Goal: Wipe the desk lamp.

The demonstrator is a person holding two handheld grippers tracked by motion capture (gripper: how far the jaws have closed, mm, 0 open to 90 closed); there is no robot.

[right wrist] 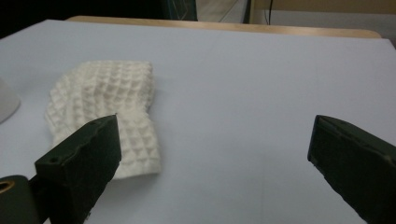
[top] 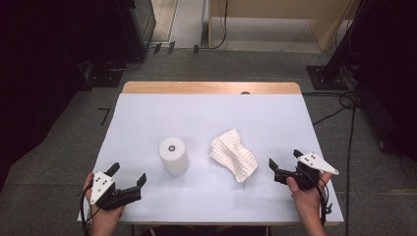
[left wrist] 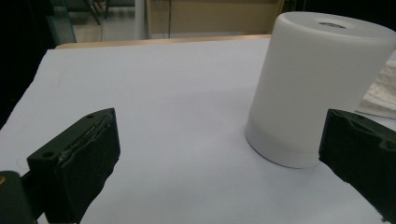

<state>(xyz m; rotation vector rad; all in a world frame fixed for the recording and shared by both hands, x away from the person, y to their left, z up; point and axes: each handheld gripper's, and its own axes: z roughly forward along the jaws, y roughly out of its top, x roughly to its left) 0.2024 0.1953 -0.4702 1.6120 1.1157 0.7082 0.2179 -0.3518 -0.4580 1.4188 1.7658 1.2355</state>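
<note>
A white cylinder (top: pixel 174 156) stands upright near the middle of the white table (top: pixel 206 113). To its right lies a crumpled white waffle-weave cloth (top: pixel 234 154). My left gripper (top: pixel 128 174) is held low at the front left, open and holding nothing, a short way from the cylinder (left wrist: pixel 313 88), which stands ahead of its right jaw. My right gripper (top: pixel 285 158) is at the front right, open, with nothing between its jaws, and just right of the cloth (right wrist: pixel 112 107). In the right gripper view the cloth lies ahead, behind the left jaw.
The table's wooden far edge (top: pixel 211 87) shows past the white top. Cables (top: pixel 344 105) run over the grey floor on the right. Dark equipment (top: pixel 133 24) stands at the back left. A sliver of the cylinder (right wrist: pixel 7 105) shows at the left edge of the right gripper view.
</note>
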